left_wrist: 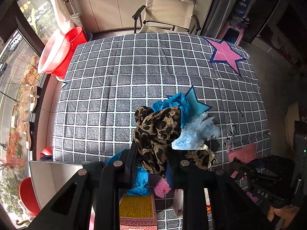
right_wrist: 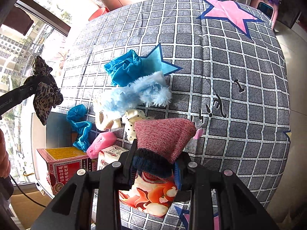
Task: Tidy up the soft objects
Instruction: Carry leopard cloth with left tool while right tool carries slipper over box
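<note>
Gripping the leopard-print cloth [left_wrist: 157,134], my left tool [left_wrist: 153,164] was clamped on it above the bed [left_wrist: 115,76]. My right tool [right_wrist: 153,170] was clamped on the pink knitted sock [right_wrist: 165,136].

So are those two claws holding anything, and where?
Yes. The left gripper pinches the leopard cloth near its lower end; the right gripper clamps the pink sock at its dark cuff.

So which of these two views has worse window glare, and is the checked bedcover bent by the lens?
Right wrist view: window blown out white at upper left, worse glare. Left wrist view: window milder, street visible. Both: checked bedcover grid bulges, fisheye distortion, dark corners.
</note>
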`<action>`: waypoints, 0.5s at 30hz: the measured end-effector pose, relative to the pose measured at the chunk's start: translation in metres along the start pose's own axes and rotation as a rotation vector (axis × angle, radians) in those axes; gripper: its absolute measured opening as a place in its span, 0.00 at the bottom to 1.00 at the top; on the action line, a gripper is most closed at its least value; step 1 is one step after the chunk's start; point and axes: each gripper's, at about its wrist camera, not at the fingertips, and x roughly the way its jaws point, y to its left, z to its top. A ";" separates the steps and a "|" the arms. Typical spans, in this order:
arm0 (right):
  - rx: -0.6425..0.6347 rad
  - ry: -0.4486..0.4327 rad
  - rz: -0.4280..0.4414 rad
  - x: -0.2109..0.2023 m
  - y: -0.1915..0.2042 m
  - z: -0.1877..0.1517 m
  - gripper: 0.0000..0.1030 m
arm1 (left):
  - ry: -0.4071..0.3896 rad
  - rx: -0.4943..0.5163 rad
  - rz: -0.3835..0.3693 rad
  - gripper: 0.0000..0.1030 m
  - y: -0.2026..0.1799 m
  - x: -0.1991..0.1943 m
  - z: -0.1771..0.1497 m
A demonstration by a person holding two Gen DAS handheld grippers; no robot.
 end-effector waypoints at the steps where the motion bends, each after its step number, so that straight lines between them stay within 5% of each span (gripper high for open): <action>1: -0.006 -0.001 0.001 -0.003 0.003 -0.002 0.31 | -0.007 0.011 -0.001 0.25 -0.002 -0.005 -0.005; 15: -0.128 -0.018 0.013 -0.021 0.077 -0.027 0.31 | -0.112 -0.015 -0.005 0.25 0.016 -0.072 -0.060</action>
